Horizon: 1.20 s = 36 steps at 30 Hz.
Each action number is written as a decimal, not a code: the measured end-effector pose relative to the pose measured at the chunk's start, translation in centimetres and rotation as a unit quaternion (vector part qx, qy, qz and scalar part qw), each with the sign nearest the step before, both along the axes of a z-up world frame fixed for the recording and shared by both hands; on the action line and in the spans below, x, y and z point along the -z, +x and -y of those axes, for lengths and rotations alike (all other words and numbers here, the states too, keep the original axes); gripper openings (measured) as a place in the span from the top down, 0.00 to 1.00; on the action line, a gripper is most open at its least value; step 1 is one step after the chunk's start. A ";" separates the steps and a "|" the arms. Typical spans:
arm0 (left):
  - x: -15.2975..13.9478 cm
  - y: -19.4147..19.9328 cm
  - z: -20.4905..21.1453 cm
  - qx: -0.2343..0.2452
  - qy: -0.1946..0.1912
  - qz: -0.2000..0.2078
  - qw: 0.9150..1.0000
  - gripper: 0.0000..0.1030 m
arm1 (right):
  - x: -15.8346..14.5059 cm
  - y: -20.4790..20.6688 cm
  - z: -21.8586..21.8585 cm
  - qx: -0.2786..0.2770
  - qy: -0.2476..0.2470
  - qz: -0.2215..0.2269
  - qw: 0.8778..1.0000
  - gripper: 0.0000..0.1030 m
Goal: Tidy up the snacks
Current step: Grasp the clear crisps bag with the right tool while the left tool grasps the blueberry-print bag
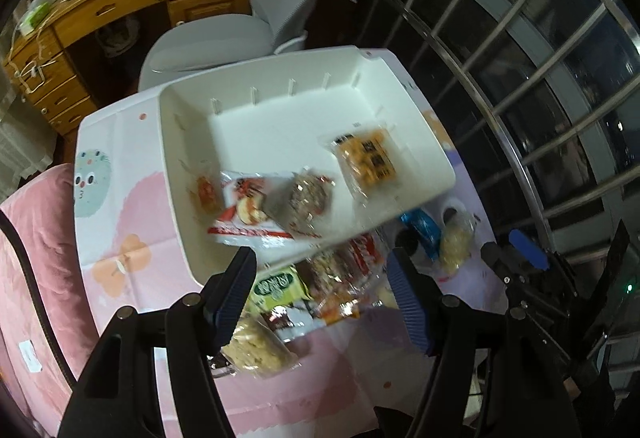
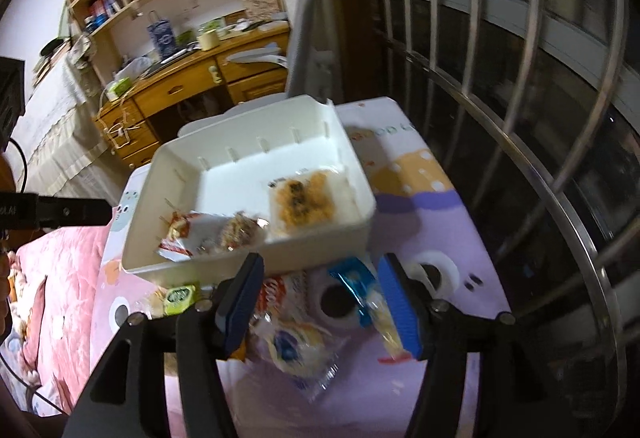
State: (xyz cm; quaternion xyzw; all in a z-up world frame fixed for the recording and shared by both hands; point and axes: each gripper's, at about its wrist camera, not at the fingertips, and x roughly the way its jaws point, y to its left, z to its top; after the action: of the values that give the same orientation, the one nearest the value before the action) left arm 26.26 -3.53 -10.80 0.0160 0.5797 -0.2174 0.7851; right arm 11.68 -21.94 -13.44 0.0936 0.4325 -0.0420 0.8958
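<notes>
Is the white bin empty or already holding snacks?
Partly filled: the white bin holds an orange packet and several wrapped snacks; more remain outside.

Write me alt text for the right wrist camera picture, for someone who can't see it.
An open hand-held gripper hovers over loose snack packets on a pink and purple tablecloth. Just beyond sits a white bin holding an orange packet and several others.
</notes>
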 end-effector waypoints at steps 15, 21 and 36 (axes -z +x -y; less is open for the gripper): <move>5.0 -4.1 5.2 0.063 0.044 -0.065 0.995 0.33 | 4.2 -4.3 4.1 0.071 0.045 -0.059 0.995 0.34; 8.4 -4.8 6.7 0.048 0.069 -0.113 0.990 0.30 | 6.2 -4.4 5.2 0.064 0.060 -0.084 0.993 0.34; 16.0 -4.0 7.6 -0.126 0.040 -0.265 0.955 0.26 | 10.9 -2.1 7.8 -0.014 0.085 -0.151 0.985 0.34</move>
State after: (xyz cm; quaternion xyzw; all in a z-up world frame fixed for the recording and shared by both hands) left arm 22.29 -11.15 -26.77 -0.0842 0.7724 -0.0896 0.6231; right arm 9.62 -29.70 -24.32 0.1557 0.5658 -0.0062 0.8097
